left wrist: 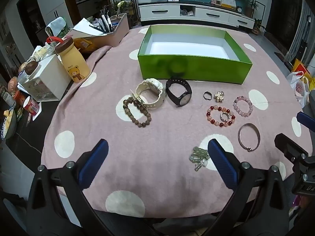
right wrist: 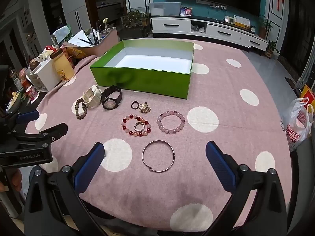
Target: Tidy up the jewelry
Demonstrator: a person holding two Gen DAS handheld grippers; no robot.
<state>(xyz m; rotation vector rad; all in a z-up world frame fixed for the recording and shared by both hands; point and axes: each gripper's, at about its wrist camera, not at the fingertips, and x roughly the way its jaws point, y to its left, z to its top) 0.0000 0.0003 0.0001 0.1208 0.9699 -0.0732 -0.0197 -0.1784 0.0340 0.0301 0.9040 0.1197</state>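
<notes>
Both claws hang wide open and hold nothing: the left claw (left wrist: 157, 161) above the near edge of the pink dotted surface (left wrist: 157, 186), the right claw (right wrist: 155, 163) straddling the silver bangle (right wrist: 158, 156). The green box (left wrist: 194, 66) sits at twelve o'clock, with the jewelry spread in front of it. Only the left view shows the pale green charm cluster (left wrist: 198, 157), touching that claw's right fingertip at five o'clock. The right view alone shows the black watch (right wrist: 111, 100) dial clearly, at ten o'clock.
</notes>
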